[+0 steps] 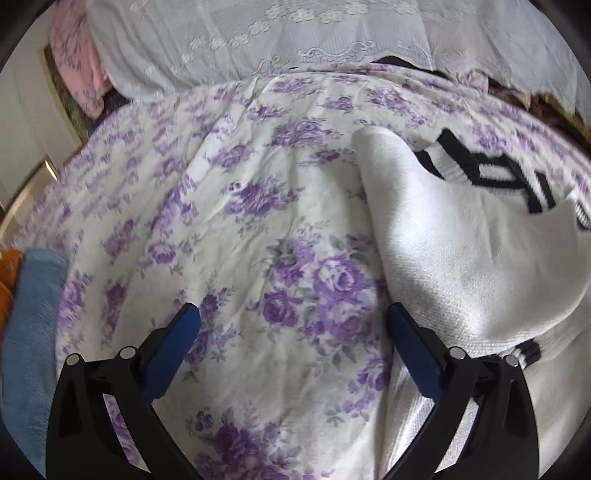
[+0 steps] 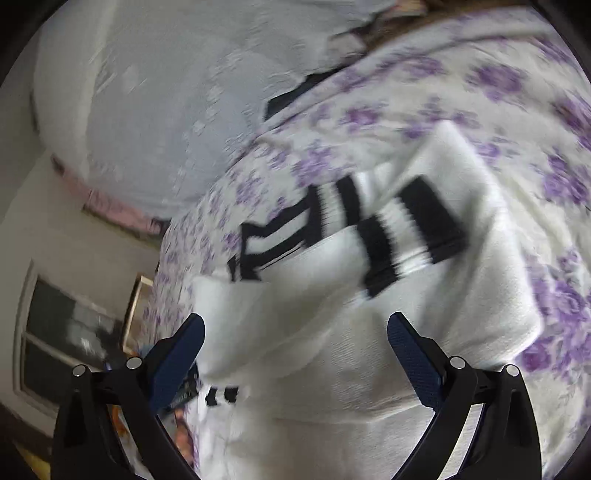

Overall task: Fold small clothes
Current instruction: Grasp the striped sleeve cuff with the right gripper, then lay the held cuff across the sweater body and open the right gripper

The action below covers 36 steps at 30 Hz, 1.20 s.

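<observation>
**Item count**

You have one white knitted sweater with black stripes (image 1: 461,251) (image 2: 369,332). It lies on one white bedspread printed with purple roses (image 1: 221,221) (image 2: 517,92). You also see one pale lace-embroidered cover (image 1: 258,33), one pink floral cloth (image 1: 74,55) and one blue terry towel (image 1: 33,332). You hold two grippers, each with two blue-padded fingers: left gripper (image 1: 293,314), right gripper (image 2: 295,325).

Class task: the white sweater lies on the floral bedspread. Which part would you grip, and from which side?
Probably grip the sweater at its raised folded edge, coming from the left with the right tongs. That edge stands off the bedspread, so one finger can slide under. Both tongs are open.
</observation>
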{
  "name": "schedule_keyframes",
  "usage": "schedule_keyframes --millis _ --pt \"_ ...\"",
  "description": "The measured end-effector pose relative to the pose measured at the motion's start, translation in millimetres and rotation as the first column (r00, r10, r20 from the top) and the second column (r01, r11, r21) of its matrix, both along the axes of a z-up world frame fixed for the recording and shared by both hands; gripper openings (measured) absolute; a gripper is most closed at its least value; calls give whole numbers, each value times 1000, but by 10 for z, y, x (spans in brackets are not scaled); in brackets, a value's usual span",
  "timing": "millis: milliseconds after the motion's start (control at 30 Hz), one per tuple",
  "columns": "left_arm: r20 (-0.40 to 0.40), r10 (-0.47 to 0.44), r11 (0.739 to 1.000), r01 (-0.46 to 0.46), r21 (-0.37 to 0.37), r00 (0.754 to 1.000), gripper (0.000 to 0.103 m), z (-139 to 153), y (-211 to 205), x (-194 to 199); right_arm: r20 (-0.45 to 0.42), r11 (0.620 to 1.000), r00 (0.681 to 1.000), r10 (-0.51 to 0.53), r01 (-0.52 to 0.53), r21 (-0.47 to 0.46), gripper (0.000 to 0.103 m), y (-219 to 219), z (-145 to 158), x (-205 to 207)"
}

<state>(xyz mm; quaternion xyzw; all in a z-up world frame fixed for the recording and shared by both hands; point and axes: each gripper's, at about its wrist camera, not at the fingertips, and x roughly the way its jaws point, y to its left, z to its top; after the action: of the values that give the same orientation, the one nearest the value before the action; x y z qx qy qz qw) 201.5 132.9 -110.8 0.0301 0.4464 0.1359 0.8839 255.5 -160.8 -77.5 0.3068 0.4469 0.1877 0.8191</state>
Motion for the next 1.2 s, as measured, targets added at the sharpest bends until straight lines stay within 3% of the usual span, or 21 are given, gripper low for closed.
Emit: schedule_keyframes --millis 67,167,233,333,400,500,633,733,800,867,933,1067,1200 --pt "0 -8 999 8 39 1000 99 -3 -57 5 -5 997 998 -59 60 55 100 -147 -63 47" --pt "1 -8 999 8 39 1000 99 -2 -54 3 -58 976 993 -101 110 190 100 -303 -261 169" --pt "-4 -4 1000 4 15 1000 99 -8 -19 11 -54 980 994 -95 103 173 100 -257 -260 171" --pt "-8 0 1000 0 3 1000 99 -26 -15 11 -58 1000 998 -3 4 28 100 -47 -199 234" --pt "-7 -1 1000 1 8 1000 99 -26 -16 10 -51 1000 999 14 -14 3 100 -12 -201 256" --pt "-5 -1 1000 1 16 1000 99 -25 -19 9 -68 998 998 -16 19 52 100 -80 -210 293" --pt "-2 -4 1000 4 14 1000 98 -15 -30 5 -109 966 982 -155 174 194 100 -294 -246 208" --pt "15 -9 1000 8 15 1000 98 24 -40 -11 -103 945 967 -232 249 211 99 -339 -228 122" --pt "28 -15 1000 14 14 1000 98 54 -53 -28 -71 945 958 -278 286 159 89 -300 -191 84" --pt "24 -16 1000 16 22 1000 98 45 -66 -19 -30 949 950 -310 311 55 48 -204 -137 97" --pt "20 -16 1000 16 24 1000 98 38 -74 -10 -37 949 948 -315 315 -4 40 -173 -150 140" --pt "17 -16 1000 16 7 1000 98 35 -59 -4 -51 945 944 -326 326 -13 22 -217 -197 178" --pt "30 -17 1000 17 -8 999 98 59 -45 -18 61 958 956 -286 284 35 12 -262 76 37"
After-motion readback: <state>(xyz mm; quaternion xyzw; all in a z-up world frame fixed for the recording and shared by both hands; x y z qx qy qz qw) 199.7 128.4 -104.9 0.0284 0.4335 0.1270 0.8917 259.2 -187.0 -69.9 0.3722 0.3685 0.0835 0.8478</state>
